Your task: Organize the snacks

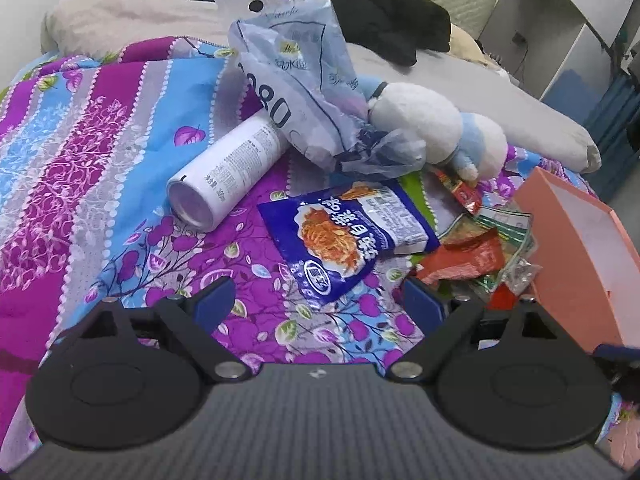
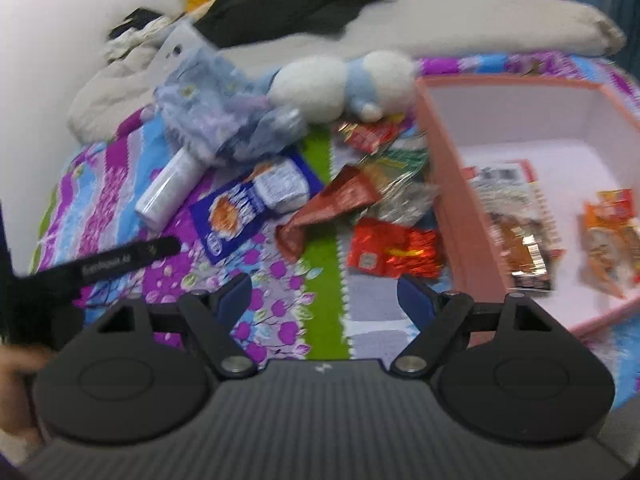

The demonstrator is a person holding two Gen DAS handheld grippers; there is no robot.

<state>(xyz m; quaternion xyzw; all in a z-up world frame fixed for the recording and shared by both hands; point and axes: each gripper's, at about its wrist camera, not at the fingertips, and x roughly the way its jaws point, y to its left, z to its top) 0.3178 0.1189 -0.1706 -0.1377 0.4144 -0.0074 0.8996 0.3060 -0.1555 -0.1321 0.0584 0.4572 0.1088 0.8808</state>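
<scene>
Snacks lie scattered on a flowered bedspread. A blue noodle packet [image 1: 344, 236] [image 2: 248, 204] lies just ahead of my open left gripper [image 1: 320, 304], nothing between its fingers. To its right is a heap of red and green wrappers [image 1: 476, 256]. In the right wrist view a brown-red packet [image 2: 332, 208] and a shiny red packet [image 2: 394, 248] lie just ahead of my open, empty right gripper [image 2: 324, 300]. A pink box [image 1: 580, 248] [image 2: 452, 184] stands at the right, with two snack packs [image 2: 520, 236] [image 2: 608, 236] inside it.
A white can [image 1: 224, 168] [image 2: 168, 188] lies on its side at the left. A large pale-blue bag [image 1: 304, 92] [image 2: 216, 116] leans over it. A white-and-blue plush toy [image 1: 440, 132] [image 2: 344, 84] sits behind the snacks. Dark clothes [image 1: 384, 12] and pillows [image 1: 520, 120] lie at the back.
</scene>
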